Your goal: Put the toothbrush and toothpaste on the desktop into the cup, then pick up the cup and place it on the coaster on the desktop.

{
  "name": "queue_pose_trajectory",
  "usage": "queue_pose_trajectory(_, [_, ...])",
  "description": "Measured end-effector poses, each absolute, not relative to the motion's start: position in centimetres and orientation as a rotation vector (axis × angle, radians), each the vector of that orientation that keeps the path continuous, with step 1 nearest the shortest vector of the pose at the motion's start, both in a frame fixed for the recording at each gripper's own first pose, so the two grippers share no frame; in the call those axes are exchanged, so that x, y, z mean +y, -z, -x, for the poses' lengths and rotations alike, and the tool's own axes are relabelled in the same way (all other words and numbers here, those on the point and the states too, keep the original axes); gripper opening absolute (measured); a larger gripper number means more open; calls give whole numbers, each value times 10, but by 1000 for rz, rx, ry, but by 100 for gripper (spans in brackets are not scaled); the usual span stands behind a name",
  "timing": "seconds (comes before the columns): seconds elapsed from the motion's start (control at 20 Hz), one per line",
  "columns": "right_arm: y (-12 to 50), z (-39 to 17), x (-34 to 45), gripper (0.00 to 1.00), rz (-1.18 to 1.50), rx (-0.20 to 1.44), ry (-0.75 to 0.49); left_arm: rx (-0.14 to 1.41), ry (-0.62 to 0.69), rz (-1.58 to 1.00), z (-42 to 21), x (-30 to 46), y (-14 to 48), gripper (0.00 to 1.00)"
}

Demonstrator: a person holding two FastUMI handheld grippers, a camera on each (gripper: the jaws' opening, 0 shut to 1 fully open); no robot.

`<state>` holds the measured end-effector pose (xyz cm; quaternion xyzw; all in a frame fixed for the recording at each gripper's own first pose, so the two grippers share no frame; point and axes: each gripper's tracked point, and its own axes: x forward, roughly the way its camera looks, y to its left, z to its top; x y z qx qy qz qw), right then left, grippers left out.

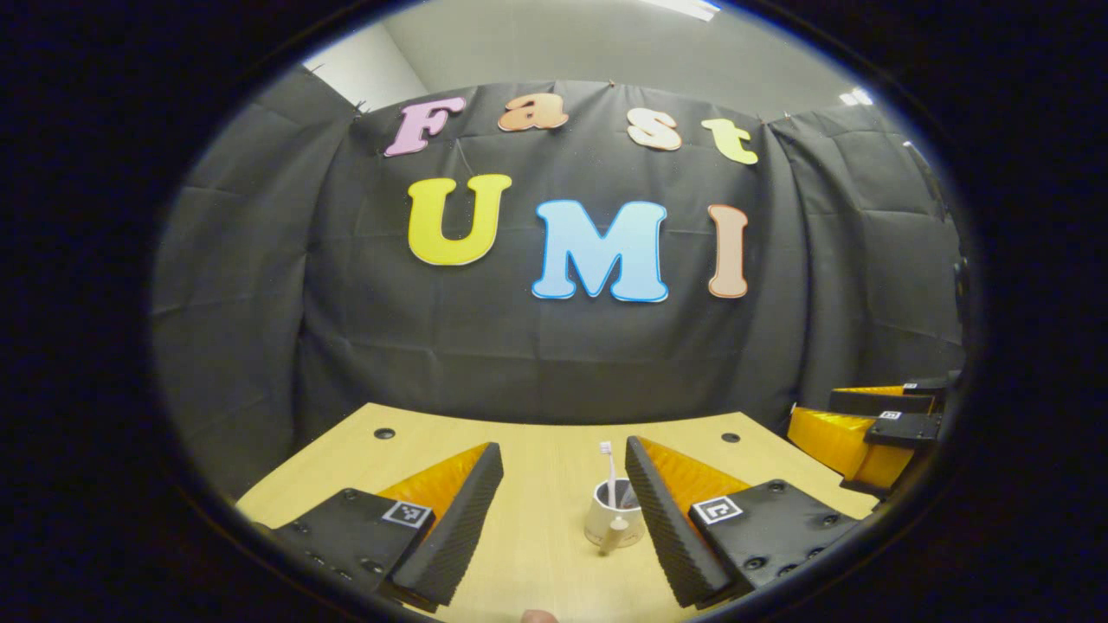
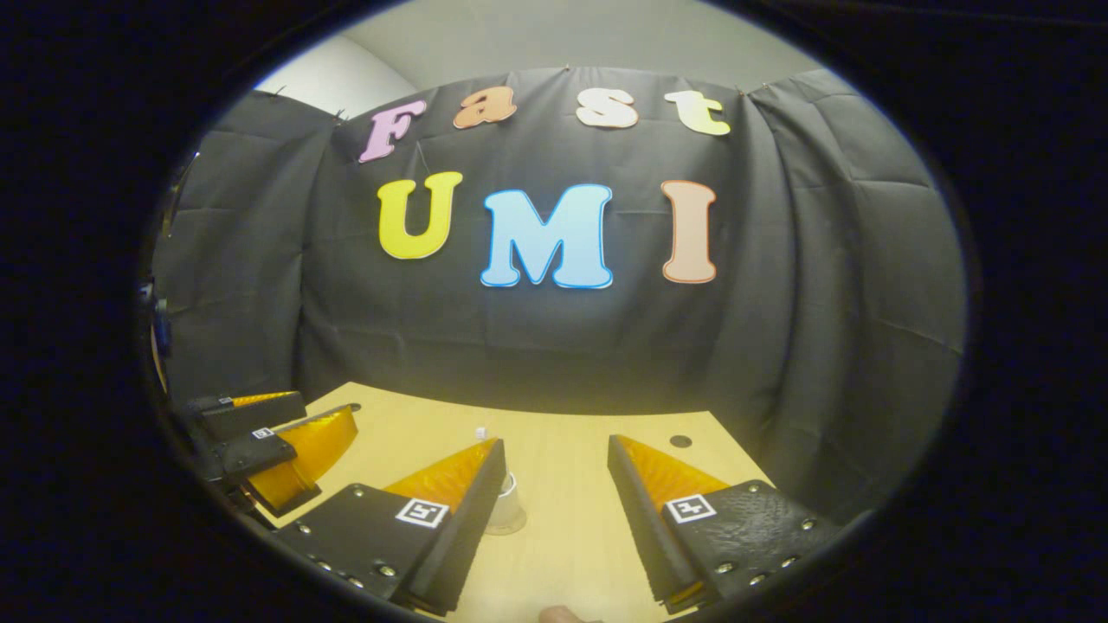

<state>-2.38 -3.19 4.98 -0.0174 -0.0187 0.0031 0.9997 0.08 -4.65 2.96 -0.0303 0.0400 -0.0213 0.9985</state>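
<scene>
Cup [image 1: 614,514] stands on the desk [image 1: 537,450] between the left gripper [image 1: 563,519] fingers, nearer the right-hand one, toothbrush [image 1: 609,476] upright inside. Left gripper spread, empty. Right gripper [image 2: 554,510] spread, empty, cup just beside its left-hand finger.

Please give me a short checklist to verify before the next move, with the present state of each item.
1. Toothbrush in the cup: ok, it stands upright inside, head up.
2. Toothpaste in the cup: cannot tell; a pale piece leans at the cup's front.
3. Left tool open: ok, nothing between the fingers.
4. Right tool open: ok, nothing held.
5. Cup reachable: ok, it stands upright on the desktop ahead of the left tool, near its right-hand finger in the left gripper view.
6. Coaster located: cannot tell.
</scene>
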Motion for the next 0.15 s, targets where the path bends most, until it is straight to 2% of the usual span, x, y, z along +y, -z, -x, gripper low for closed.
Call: queue_pose_trajectory(0.15, [-51,22,-27,76,34,-43,-13,79,36,47,-5,-40,-28,87])
